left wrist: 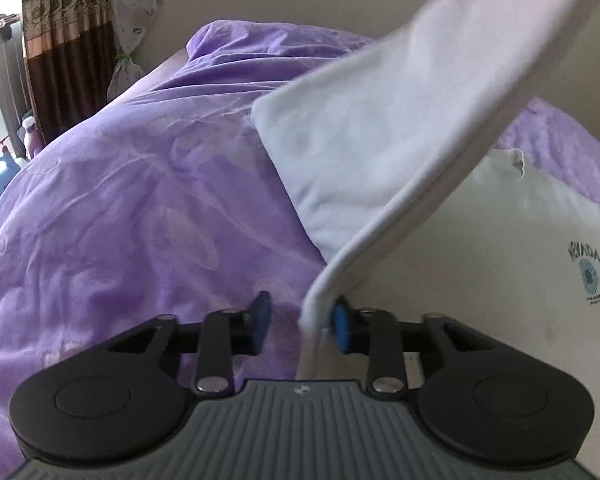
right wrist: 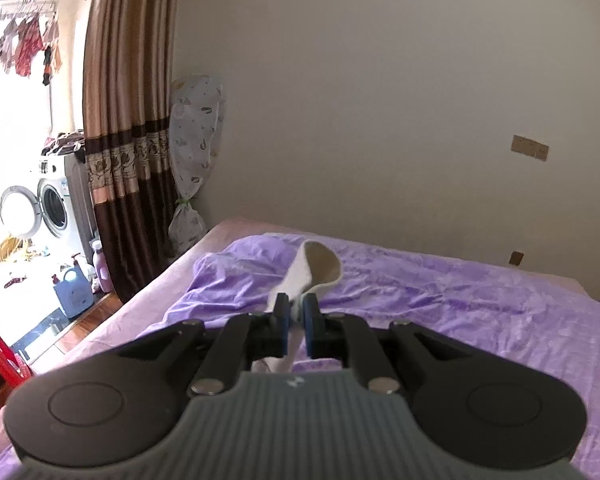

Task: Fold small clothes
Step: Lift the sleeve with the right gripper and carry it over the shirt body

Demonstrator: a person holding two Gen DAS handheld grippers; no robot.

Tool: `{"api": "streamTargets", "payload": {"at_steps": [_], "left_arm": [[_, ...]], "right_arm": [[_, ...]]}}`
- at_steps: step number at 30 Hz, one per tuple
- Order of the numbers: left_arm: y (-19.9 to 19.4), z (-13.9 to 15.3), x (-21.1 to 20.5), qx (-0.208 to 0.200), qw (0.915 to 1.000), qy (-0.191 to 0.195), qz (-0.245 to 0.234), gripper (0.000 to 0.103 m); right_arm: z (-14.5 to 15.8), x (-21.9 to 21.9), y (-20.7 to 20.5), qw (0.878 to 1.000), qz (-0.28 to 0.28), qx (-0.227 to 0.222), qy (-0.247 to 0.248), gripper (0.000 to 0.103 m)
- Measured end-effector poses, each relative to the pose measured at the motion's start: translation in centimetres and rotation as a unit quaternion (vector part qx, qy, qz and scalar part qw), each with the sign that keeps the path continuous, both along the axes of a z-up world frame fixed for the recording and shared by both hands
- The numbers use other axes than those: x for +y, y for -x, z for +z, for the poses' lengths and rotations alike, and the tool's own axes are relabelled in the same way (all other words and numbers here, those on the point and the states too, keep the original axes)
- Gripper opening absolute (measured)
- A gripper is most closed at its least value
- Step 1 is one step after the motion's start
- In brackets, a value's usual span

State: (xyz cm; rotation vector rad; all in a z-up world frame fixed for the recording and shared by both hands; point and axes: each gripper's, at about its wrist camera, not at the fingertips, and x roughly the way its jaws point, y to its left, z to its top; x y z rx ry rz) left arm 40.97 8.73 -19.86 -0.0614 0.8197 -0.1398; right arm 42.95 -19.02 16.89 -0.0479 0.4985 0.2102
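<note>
Clearly the white garment [left wrist: 380, 152] is light, limp cotton, best gripped at its hemmed edge; it drapes up off the purple sheet [left wrist: 120, 200]. The left gripper [left wrist: 300, 320] angles down, jaws apart, hem touching only one pad, while the right gripper [right wrist: 296, 316], higher, is clamped on another part of it

Your white garment [left wrist: 380, 132] lies partly on the purple bed sheet [left wrist: 120, 200]: one hemmed edge is raised and taut, and a printed emblem faces up on the flat portion.
</note>
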Motion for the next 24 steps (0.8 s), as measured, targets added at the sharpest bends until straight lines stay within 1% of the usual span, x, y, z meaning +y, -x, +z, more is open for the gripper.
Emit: {"api": "streamTargets", "payload": {"at_steps": [2, 4, 7, 8, 11, 12, 13, 16, 18, 20, 21, 22, 23, 24], "left_arm": [[0.2, -0.2, -0.1, 0.008, 1.0000, 0.000, 0.005, 0.017], [0.3, -0.5, -0.3, 0.012, 0.9998, -0.014, 0.012, 0.016], [0.5, -0.8, -0.4, 0.020, 0.9995, -0.022, 0.012, 0.016], [0.4, -0.7, -0.5, 0.023, 0.9994, -0.023, 0.012, 0.016], [0.1, -0.6, -0.8, 0.031, 0.9988, -0.036, 0.004, 0.019], [0.0, -0.6, -0.9, 0.037, 0.9984, -0.043, 0.000, 0.022], [0.0, -0.4, -1.0, 0.045, 0.9975, -0.053, -0.006, 0.024], [0.2, 0.4, -1.0, 0.061, 0.9948, -0.076, -0.029, 0.034], [0.6, 1.6, -0.5, 0.061, 0.9940, -0.082, -0.038, 0.043], [0.9, 2.7, -0.1, 0.058, 0.9941, -0.078, -0.046, 0.044], [1.0, 3.4, -0.1, 0.055, 0.9945, -0.075, -0.048, 0.044], [0.9, 4.0, -0.1, 0.051, 0.9947, -0.077, -0.044, 0.044], [0.7, 4.7, -0.2, 0.047, 0.9945, -0.085, -0.037, 0.047], [0.5, 5.5, -0.3, 0.042, 0.9946, -0.089, -0.033, 0.052]], "right_arm": [[-1.8, -2.8, -0.1, 1.000, -0.009, 0.012, -0.002, 0.001], [-5.5, -6.5, -0.3, 0.999, -0.034, 0.038, -0.016, 0.002], [-14.4, -13.0, -0.4, 0.991, -0.084, 0.094, -0.055, 0.002], [-18.1, -15.6, -0.2, 0.985, -0.103, 0.119, -0.075, 0.002], [-27.4, -21.6, 1.2, 0.966, -0.142, 0.177, -0.125, 0.002], [-30.0, -23.1, 1.8, 0.960, -0.145, 0.191, -0.146, 0.002], [-31.9, -24.1, 2.4, 0.956, -0.144, 0.197, -0.162, 0.002], [-35.6, -25.3, 3.8, 0.949, -0.134, 0.211, -0.192, 0.002], [-36.9, -25.5, 4.2, 0.948, -0.122, 0.216, -0.197, 0.002], [-37.7, -25.7, 4.8, 0.948, -0.112, 0.220, -0.199, 0.003], [-37.8, -25.5, 4.9, 0.947, -0.111, 0.223, -0.203, 0.005], [-38.1, -25.7, 4.9, 0.945, -0.112, 0.227, -0.207, 0.010], [-38.3, -25.7, 4.9, 0.944, -0.114, 0.227, -0.212, 0.012], [-38.2, -26.0, 5.1, 0.944, -0.116, 0.222, -0.215, 0.016]]}}
